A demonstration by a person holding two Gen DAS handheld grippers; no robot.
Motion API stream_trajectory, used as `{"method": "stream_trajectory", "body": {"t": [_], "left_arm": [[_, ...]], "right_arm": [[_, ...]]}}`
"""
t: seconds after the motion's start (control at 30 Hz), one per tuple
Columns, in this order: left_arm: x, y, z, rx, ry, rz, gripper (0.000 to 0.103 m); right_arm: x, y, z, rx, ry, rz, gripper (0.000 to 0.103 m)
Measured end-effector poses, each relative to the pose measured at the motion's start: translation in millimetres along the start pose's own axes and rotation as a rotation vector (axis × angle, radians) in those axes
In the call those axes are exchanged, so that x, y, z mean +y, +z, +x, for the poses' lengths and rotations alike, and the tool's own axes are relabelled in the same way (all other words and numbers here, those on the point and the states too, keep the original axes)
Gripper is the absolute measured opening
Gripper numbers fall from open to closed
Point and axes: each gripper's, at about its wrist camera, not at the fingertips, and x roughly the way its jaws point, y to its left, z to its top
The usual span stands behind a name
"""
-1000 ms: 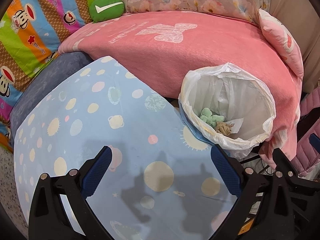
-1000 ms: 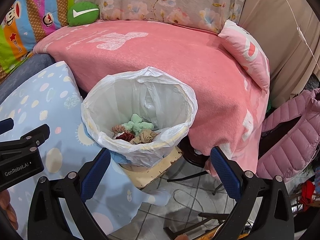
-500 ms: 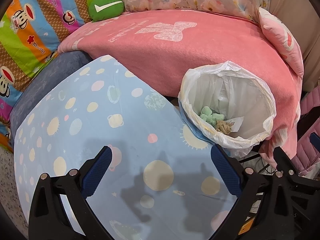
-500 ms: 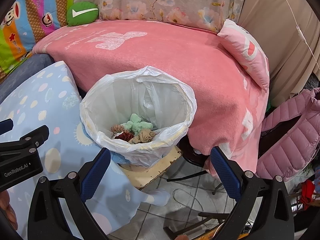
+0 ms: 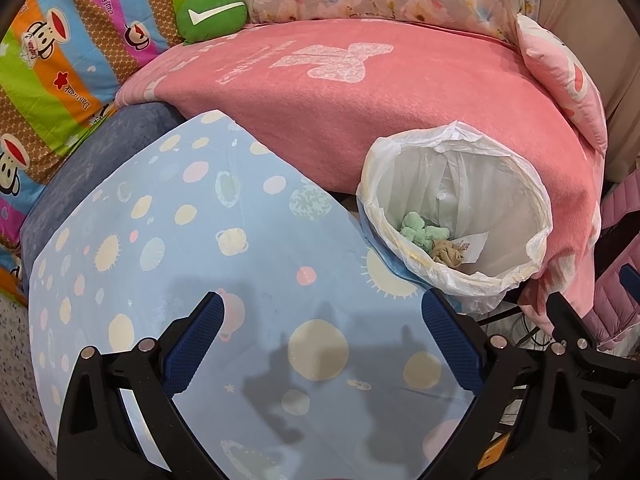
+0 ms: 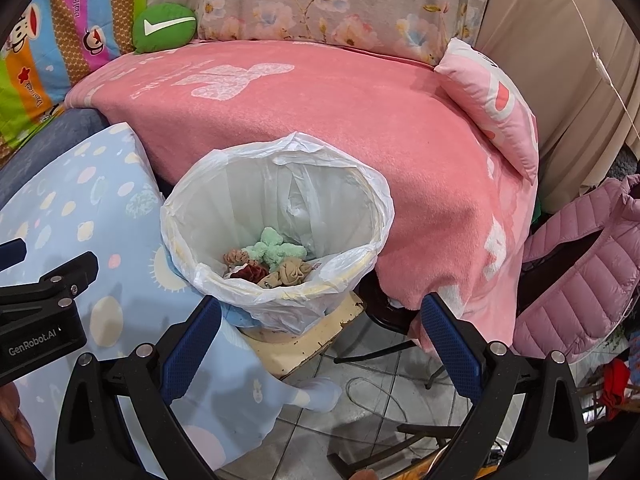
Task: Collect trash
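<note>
Fingers (image 6: 450,346) of both grippers apart and empty, we should seek leftover trash before leaving the bin (image 6: 276,236) just ahead.

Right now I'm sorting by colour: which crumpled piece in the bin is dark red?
The dark red wad at the front of the bin, between the pinkish-brown scrap and the tan wad.
</note>
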Motion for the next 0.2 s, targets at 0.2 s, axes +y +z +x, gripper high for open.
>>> {"method": "stream_trajectory", "body": {"t": [0.2], "left_arm": [[-3.1,-1.0,1.5,0.001,-0.015,0.029,0.095]], "right_arm": [[-0.8,0.5,0.7,0.006,-0.001,0.002,0.096]]}}
